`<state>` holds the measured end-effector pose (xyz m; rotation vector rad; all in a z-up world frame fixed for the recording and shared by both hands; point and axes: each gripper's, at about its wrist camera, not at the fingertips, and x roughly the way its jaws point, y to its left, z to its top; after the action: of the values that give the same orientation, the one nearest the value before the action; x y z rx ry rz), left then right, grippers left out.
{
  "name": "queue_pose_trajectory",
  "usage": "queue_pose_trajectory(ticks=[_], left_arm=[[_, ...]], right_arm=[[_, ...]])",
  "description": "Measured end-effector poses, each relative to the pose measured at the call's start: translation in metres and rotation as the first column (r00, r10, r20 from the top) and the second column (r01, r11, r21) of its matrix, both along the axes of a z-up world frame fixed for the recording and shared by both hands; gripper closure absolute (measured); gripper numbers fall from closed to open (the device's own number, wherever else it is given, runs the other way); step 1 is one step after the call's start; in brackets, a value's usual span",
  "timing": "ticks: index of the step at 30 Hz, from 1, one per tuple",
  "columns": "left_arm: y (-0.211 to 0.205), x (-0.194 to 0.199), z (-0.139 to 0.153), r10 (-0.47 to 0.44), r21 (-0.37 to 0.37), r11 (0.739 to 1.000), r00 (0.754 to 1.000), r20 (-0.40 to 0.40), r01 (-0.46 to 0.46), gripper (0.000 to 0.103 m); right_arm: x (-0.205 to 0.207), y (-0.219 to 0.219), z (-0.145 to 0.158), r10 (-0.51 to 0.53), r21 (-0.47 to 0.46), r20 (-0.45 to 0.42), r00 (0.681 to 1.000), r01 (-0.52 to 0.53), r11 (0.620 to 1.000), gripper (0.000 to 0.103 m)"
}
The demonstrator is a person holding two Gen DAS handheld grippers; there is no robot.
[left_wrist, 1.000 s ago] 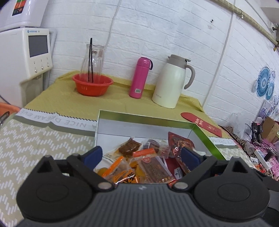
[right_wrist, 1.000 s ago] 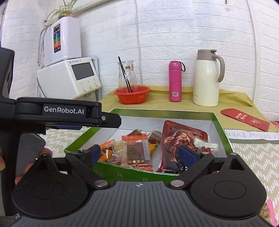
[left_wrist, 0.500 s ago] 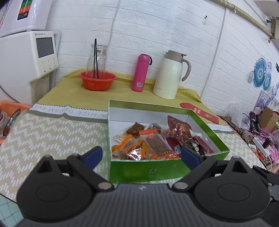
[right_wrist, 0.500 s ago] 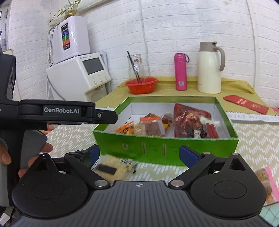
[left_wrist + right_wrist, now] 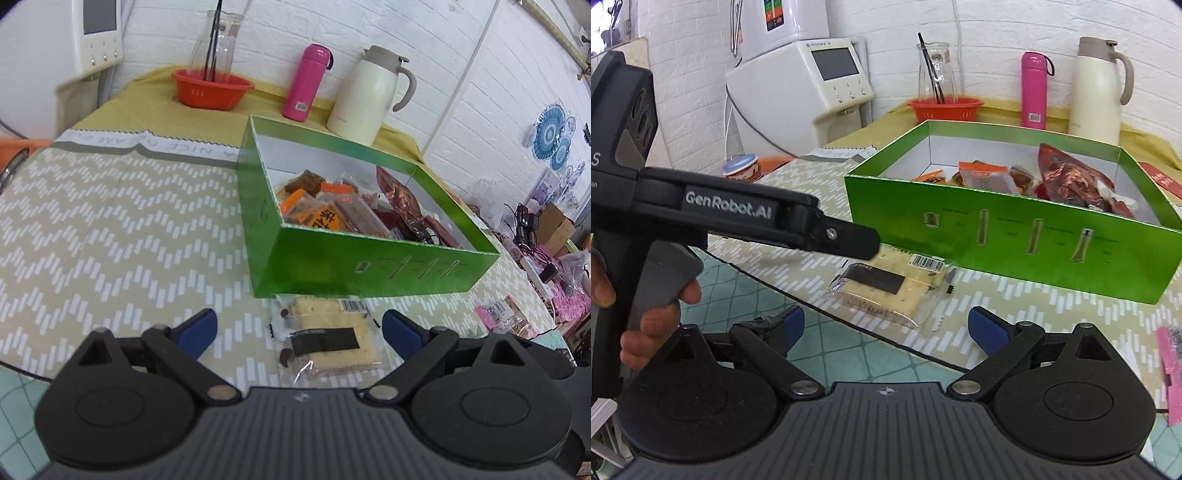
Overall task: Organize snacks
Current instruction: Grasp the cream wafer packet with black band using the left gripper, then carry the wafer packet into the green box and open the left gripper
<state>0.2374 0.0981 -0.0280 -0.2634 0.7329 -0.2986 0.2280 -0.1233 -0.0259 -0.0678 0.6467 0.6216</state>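
Note:
A green box (image 5: 373, 264) (image 5: 1015, 236) holds several snack packets, orange (image 5: 325, 216) and dark red (image 5: 1071, 181). A clear cracker packet (image 5: 328, 341) (image 5: 890, 284) lies on the tablecloth just in front of the box. My left gripper (image 5: 299, 330) is open and empty, its blue fingertips either side of the cracker packet, just above it. My right gripper (image 5: 886, 325) is open and empty, back from the table edge, facing the packet. The left gripper's black body (image 5: 746, 218) crosses the right wrist view.
A pink snack packet (image 5: 502, 312) (image 5: 1172, 365) lies at the right table edge. At the back stand an orange basket with a glass jug (image 5: 212, 86), a pink bottle (image 5: 308, 88), a cream thermos (image 5: 369, 96) and a white appliance (image 5: 809, 88).
Both grippers have pulled back from over the box and tilted down. The cracker packet in front of the box has come into the left view between the fingers.

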Motion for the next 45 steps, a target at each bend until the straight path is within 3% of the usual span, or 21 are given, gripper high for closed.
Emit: queue_pose_trajectory(ticks=[3, 9, 12, 16, 18, 20, 22, 27, 29, 32, 45], left_arm=[[-0.003, 0.007, -0.006, -0.031, -0.013, 0.999, 0.999, -0.029, 0.031, 0.033], [-0.007, 0.011, -0.01, -0.066, -0.023, 0.998, 0.998, -0.02, 0.065, 0.035], [-0.012, 0.009, -0.01, -0.088, 0.013, 0.996, 0.996, -0.008, 0.088, 0.053], [-0.018, 0.006, -0.01, -0.089, 0.07, 0.994, 0.996, 0.017, 0.088, 0.062], [-0.018, 0.007, -0.011, -0.085, 0.057, 0.995, 0.996, 0.016, 0.084, 0.064], [-0.019, 0.007, -0.012, -0.078, 0.048, 0.996, 0.997, 0.016, 0.077, 0.066], [-0.021, 0.005, -0.012, -0.071, 0.047, 0.996, 0.997, 0.017, 0.07, 0.072], [-0.022, -0.003, -0.008, -0.06, 0.051, 0.997, 0.998, 0.023, 0.059, 0.078], [-0.022, -0.009, -0.004, -0.054, 0.06, 0.997, 0.998, 0.032, 0.052, 0.081], [-0.022, -0.017, 0.003, -0.055, 0.052, 0.997, 0.998, 0.042, 0.053, 0.083], [-0.025, -0.034, 0.062, -0.058, -0.001, 0.998, 0.976, 0.211, 0.06, 0.083]], right_arm=[[0.004, 0.004, -0.004, -0.016, -0.017, -0.001, 1.0, 0.016, 1.0, 0.0], [0.011, 0.007, -0.01, -0.029, -0.032, 0.022, 0.999, 0.03, 0.999, 0.0], [0.01, 0.01, -0.011, -0.035, -0.05, 0.052, 0.998, 0.038, 0.998, 0.0], [0.011, 0.01, -0.011, -0.034, -0.054, 0.056, 0.998, 0.037, 0.998, 0.0], [0.011, 0.01, -0.011, -0.032, -0.057, 0.059, 0.998, 0.035, 0.998, 0.0], [0.009, 0.011, -0.01, -0.012, -0.058, 0.064, 0.998, 0.016, 0.998, 0.014], [0.005, 0.014, -0.01, -0.003, -0.076, 0.077, 0.997, 0.009, 0.997, 0.019], [-0.002, 0.011, -0.009, 0.002, -0.046, 0.067, 0.998, 0.001, 0.999, 0.025], [-0.008, 0.009, -0.008, 0.011, -0.048, 0.076, 0.997, -0.007, 0.999, 0.037], [-0.019, 0.006, 0.001, 0.023, -0.034, 0.092, 0.995, -0.02, 0.999, 0.047], [-0.036, -0.014, 0.052, -0.009, 0.06, 0.254, 0.967, -0.006, 0.998, 0.049]])
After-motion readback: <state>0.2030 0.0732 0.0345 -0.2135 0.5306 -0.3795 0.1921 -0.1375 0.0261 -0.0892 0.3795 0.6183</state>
